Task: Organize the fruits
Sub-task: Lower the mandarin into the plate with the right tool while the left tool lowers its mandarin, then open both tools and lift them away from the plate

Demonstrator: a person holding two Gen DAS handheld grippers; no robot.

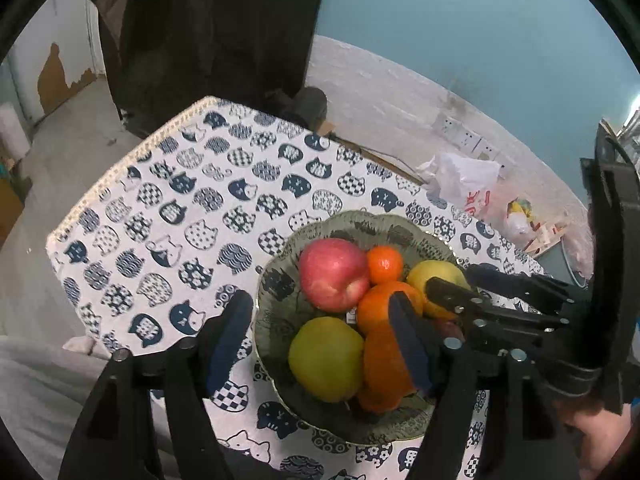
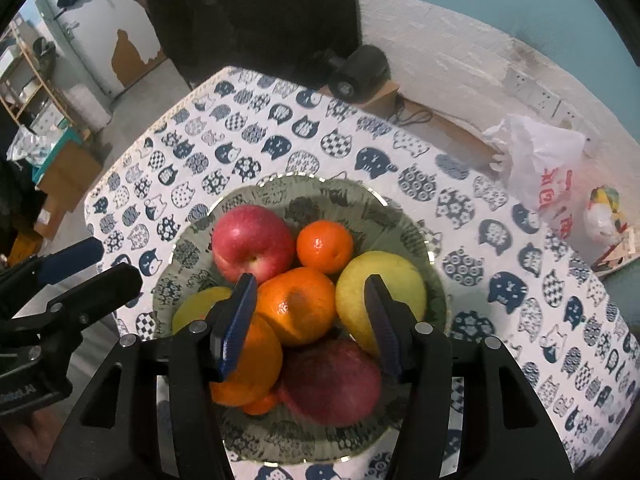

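**Both grippers hover wide open over a full fruit bowl**

The bowl (image 2: 404, 216), grey-green with a scalloped rim, sits on a table (image 2: 460, 152) covered in a cat-print cloth. All the fruit is piled inside it.

In the right wrist view, a red apple (image 2: 252, 242) lies at 11 o'clock in the bowl, a small tangerine (image 2: 325, 246) at 12, and a yellow-green apple (image 2: 380, 292) at 3. An orange (image 2: 296, 304) tops the middle of the heap. A second orange (image 2: 252, 364) lies at 7 o'clock, a darker red apple (image 2: 330, 380) at 6, and a green apple (image 2: 196, 308) at 9, partly hidden.

The right gripper (image 2: 310, 326) hangs above the pile with its jaws spread wide and nothing between them; the middle orange shows in the gap between its blue pads (image 2: 236, 324).

The left gripper (image 1: 320, 344) is also fully spread and holds nothing. One finger is over the cloth just outside the bowl's rim at 9 o'clock in its own view; the other is over the oranges.

A white plastic bag (image 2: 536, 156) lies on the floor beyond the table at 2 o'clock.
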